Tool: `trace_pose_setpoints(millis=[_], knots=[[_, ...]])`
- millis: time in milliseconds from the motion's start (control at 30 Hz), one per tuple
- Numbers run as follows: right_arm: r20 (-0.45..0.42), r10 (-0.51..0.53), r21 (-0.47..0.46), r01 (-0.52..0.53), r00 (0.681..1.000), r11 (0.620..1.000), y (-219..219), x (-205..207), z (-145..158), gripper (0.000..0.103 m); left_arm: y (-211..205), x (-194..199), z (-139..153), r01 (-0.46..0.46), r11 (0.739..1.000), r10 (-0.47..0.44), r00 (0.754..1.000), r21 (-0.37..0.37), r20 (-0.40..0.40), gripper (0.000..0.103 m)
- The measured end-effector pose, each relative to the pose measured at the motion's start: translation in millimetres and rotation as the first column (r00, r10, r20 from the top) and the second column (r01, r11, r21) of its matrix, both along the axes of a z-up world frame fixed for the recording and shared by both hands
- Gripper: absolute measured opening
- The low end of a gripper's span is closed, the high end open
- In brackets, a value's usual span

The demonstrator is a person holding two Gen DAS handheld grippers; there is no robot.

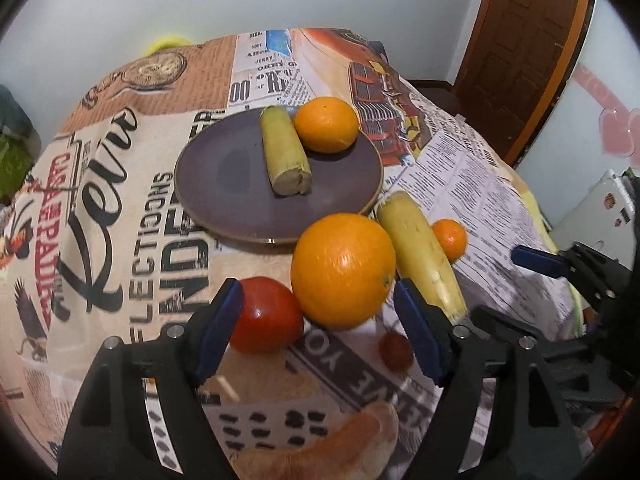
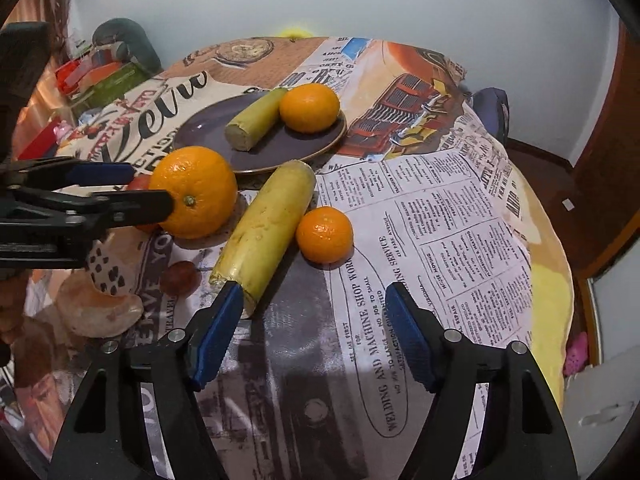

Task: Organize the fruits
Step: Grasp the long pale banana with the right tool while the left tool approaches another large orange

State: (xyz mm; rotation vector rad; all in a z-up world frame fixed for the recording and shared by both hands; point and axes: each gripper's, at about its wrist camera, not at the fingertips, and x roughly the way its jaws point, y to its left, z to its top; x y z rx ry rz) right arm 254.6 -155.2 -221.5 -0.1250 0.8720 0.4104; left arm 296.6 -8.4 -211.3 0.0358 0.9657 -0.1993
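The left gripper (image 1: 320,332) stands spread around nothing, with the tomato (image 1: 266,314) and big orange (image 1: 343,270) just ahead (both off the plate (image 1: 224,196)). The right gripper (image 2: 314,332), also spread, hovers near the long yellow piece (image 2: 266,228).

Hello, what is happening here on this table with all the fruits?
A person holding two grippers is sorting fruit onto a dark plate. One orange and a short yellow-green stalk piece already lie on it. The left gripper, jaws open, reaches around the big orange beside a tomato. The right gripper, jaws open and empty, is near the long yellow piece and a small orange.
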Motion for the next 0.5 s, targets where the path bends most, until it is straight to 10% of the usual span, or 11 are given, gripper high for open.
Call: trace_pose_setpoints(millis=[500], knots=[[-0.058, 0.048, 0.140, -0.039, 0.997, 0.989, 22, 21, -3, 0.056, 0, 11, 7, 0.027, 0.997, -0.026, 0.999, -0.069, 0.025, 0.063]])
